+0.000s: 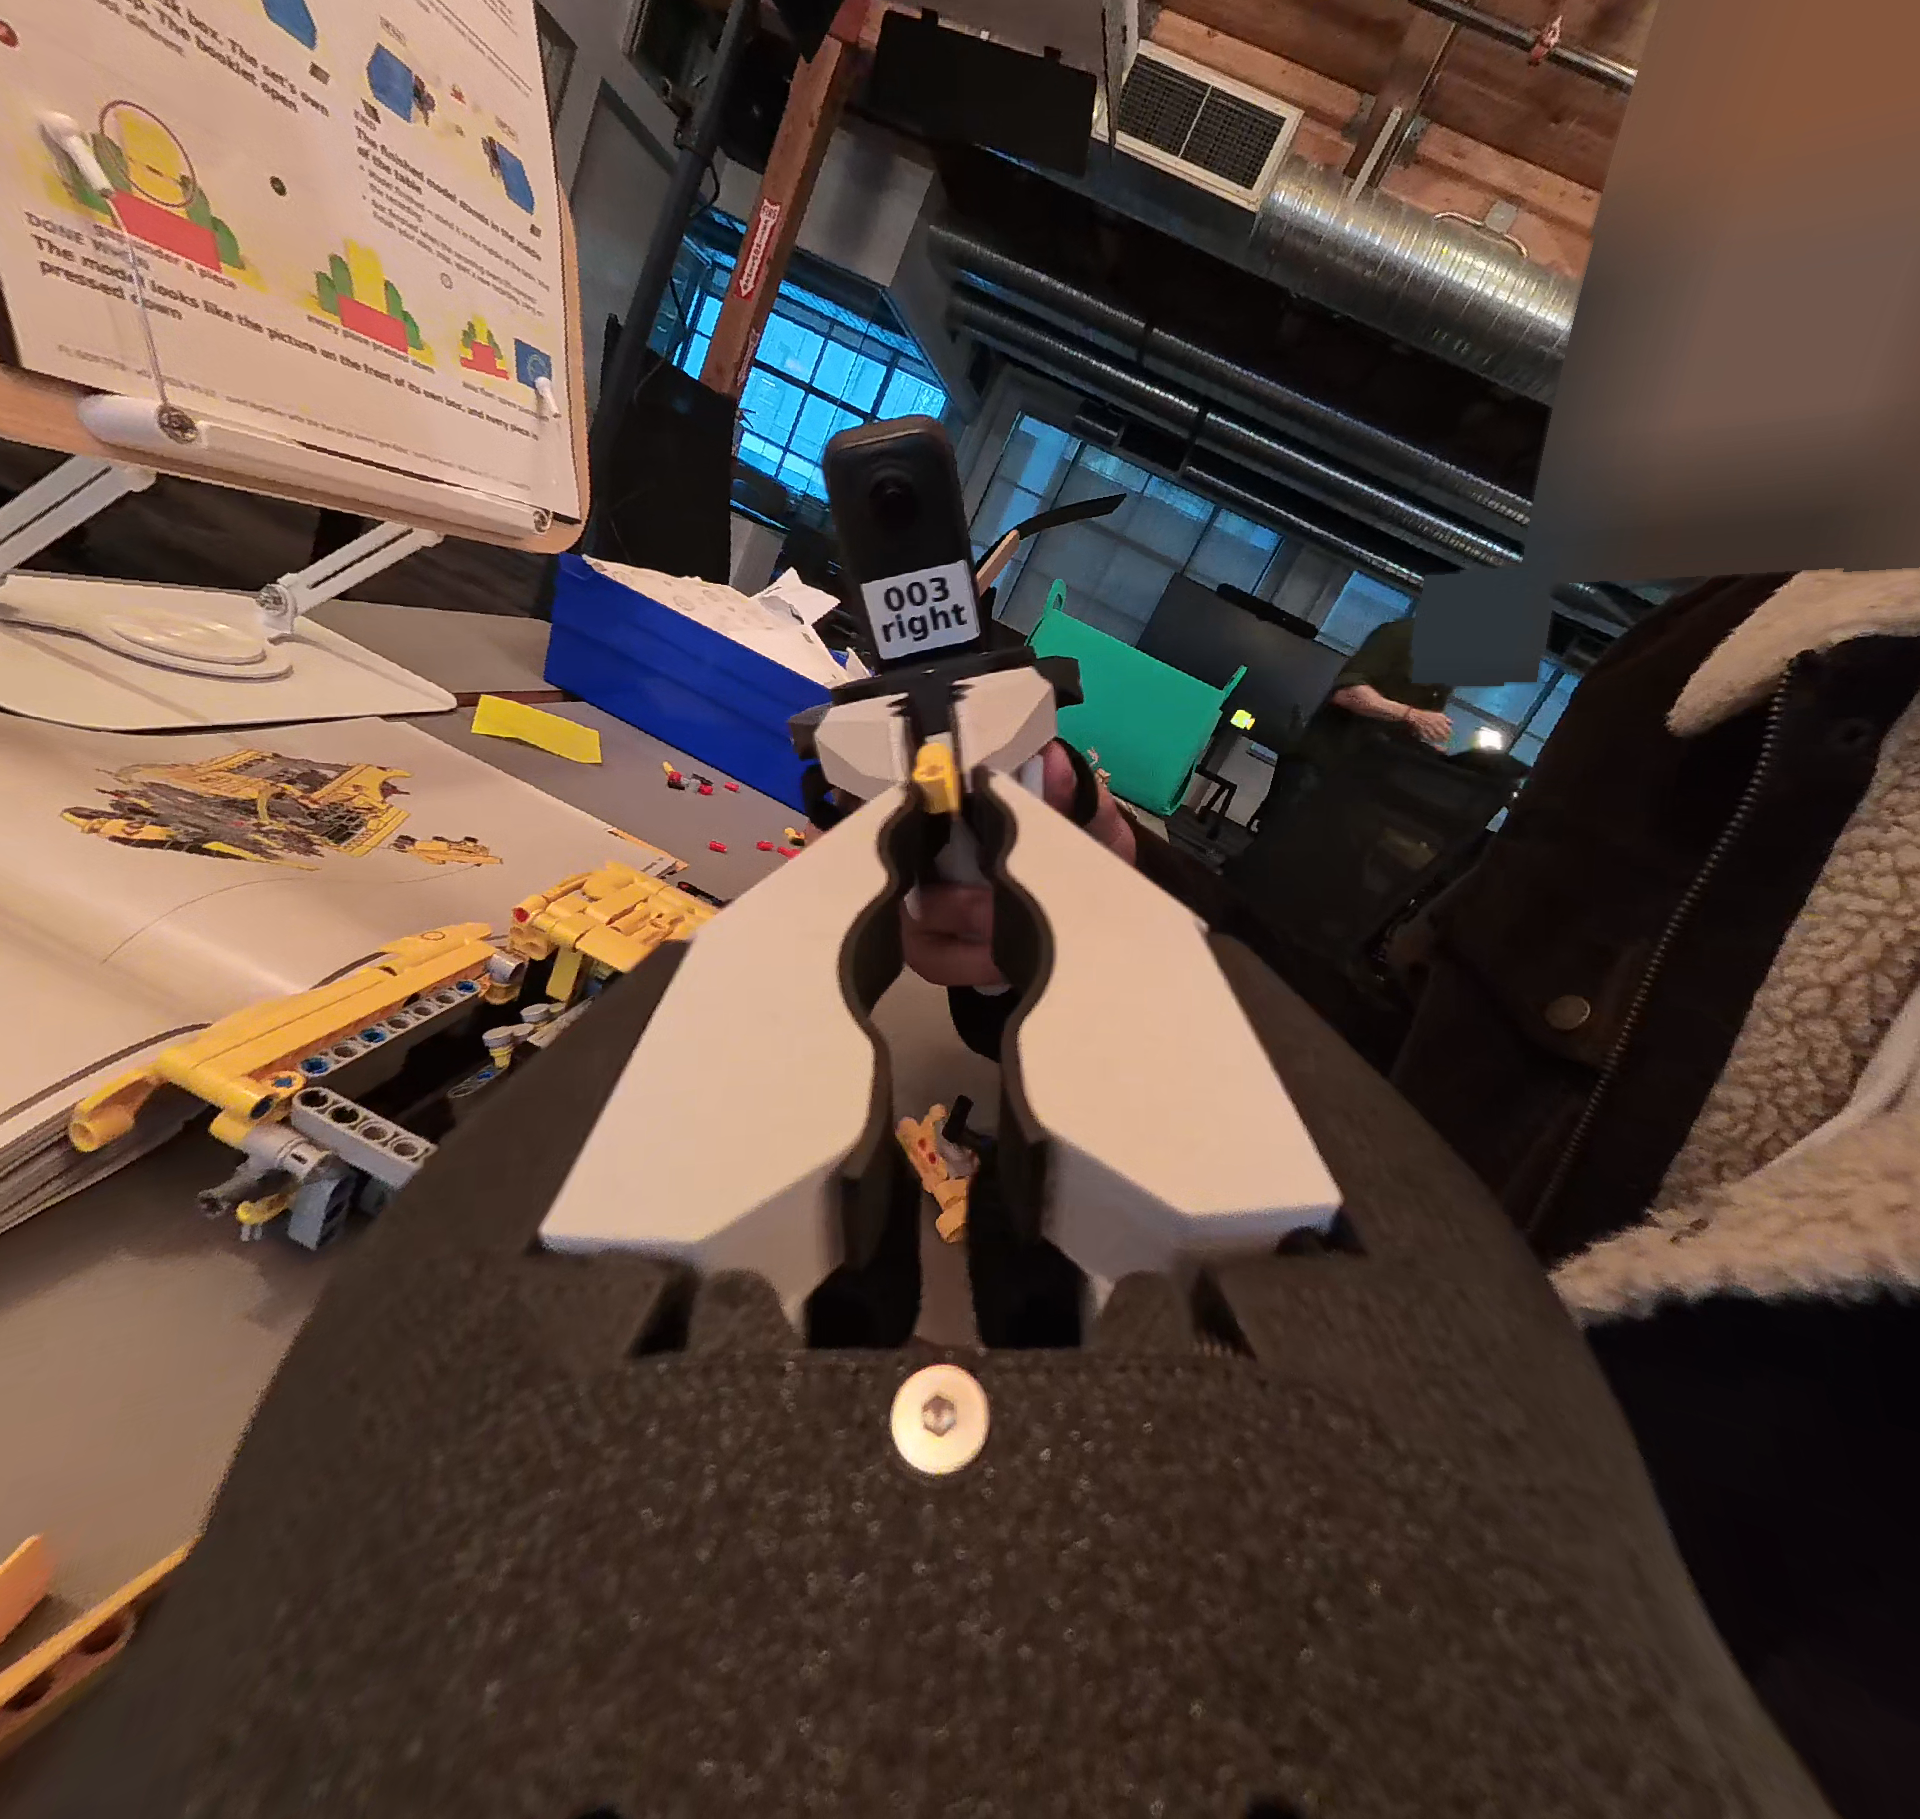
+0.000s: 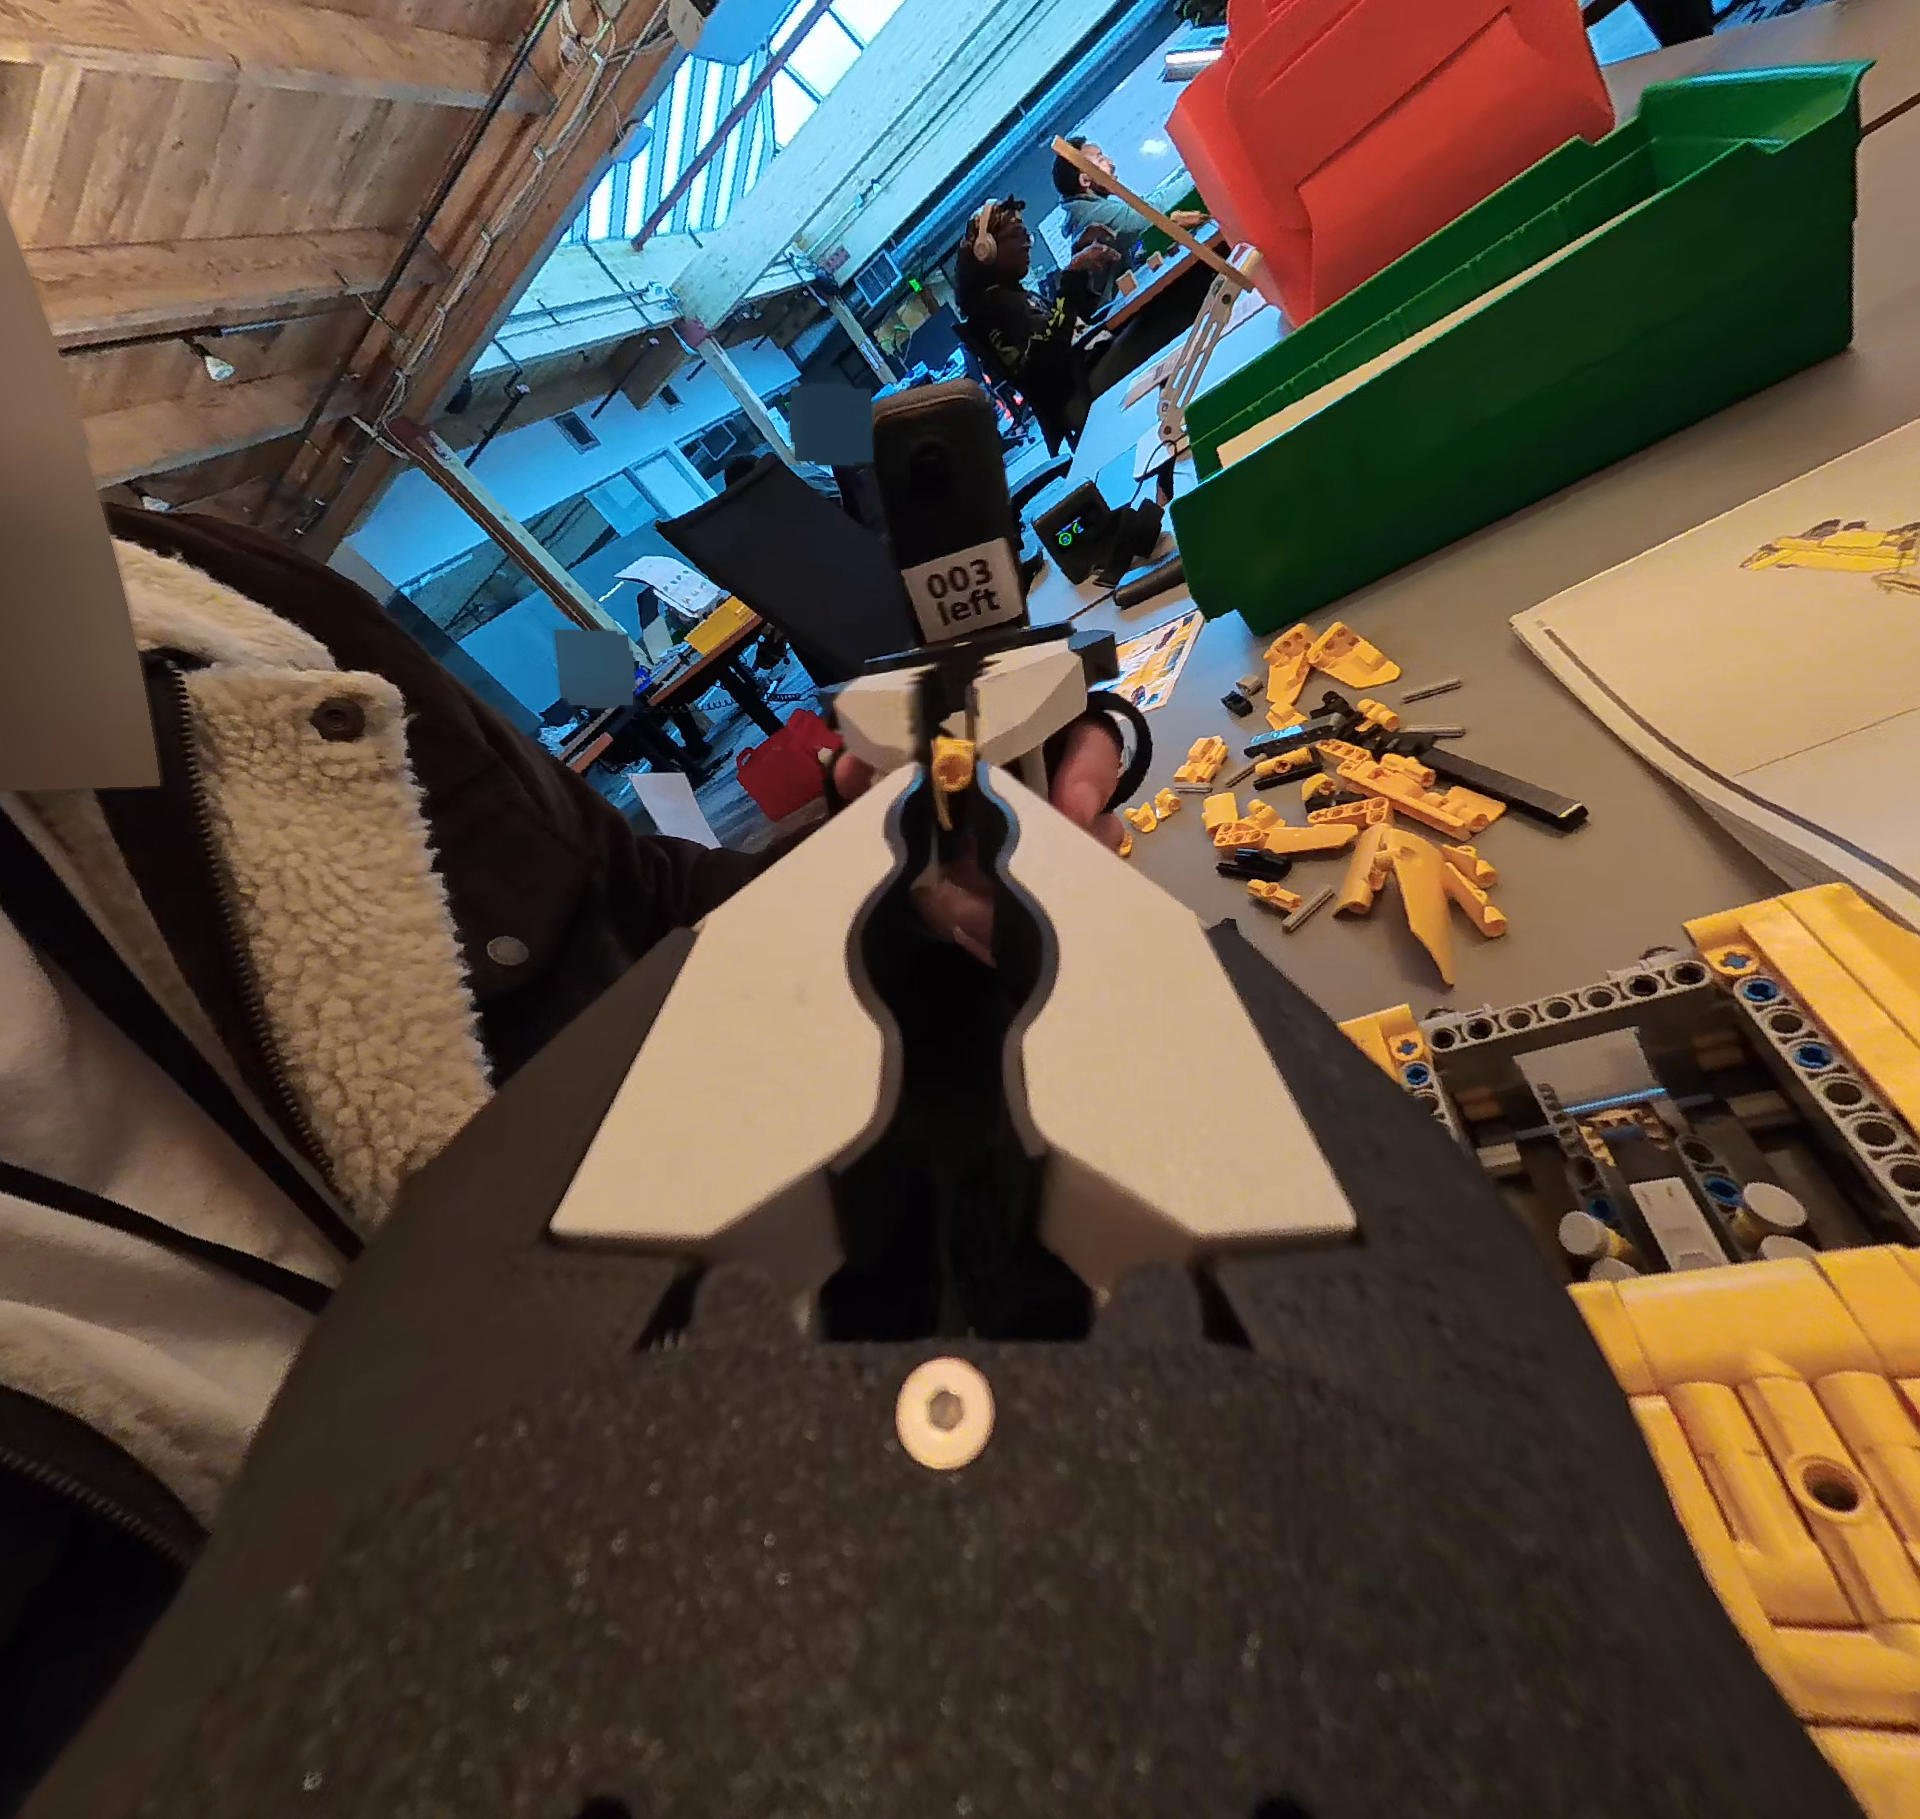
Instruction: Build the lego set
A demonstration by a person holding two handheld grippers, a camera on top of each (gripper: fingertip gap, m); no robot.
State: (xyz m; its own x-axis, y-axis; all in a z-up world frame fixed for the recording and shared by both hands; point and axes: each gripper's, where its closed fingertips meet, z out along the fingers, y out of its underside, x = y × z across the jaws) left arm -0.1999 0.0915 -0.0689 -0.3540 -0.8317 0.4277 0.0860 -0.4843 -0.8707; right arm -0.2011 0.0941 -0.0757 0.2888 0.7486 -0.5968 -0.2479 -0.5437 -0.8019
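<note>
My left gripper (image 1: 940, 801) and right gripper (image 2: 940, 795) are raised above the table and point at each other, tips nearly touching. Both have their jaws closed together at the tips. A small yellow lego piece (image 1: 935, 775) sits pinched where the two sets of tips meet; it also shows in the right wrist view (image 2: 951, 761). The right gripper (image 1: 935, 730) faces me in the left wrist view, and the left gripper (image 2: 951, 720) faces me in the right wrist view. The partly built yellow and grey model (image 1: 343, 1031) lies on the table below; it also shows in the right wrist view (image 2: 1714, 1094).
A pile of loose yellow and black pieces (image 2: 1371, 813) lies by the open instruction booklet (image 2: 1714, 678). A green bin (image 2: 1507, 439) and an orange bin (image 2: 1403, 128) stand behind. A blue bin (image 1: 665, 668), a sheet on a stand (image 1: 281, 159) and small red pieces (image 1: 717, 787) are at the left. The person's fleece-lined jacket (image 2: 312, 834) is close by. My left and right fingertips are right by each other.
</note>
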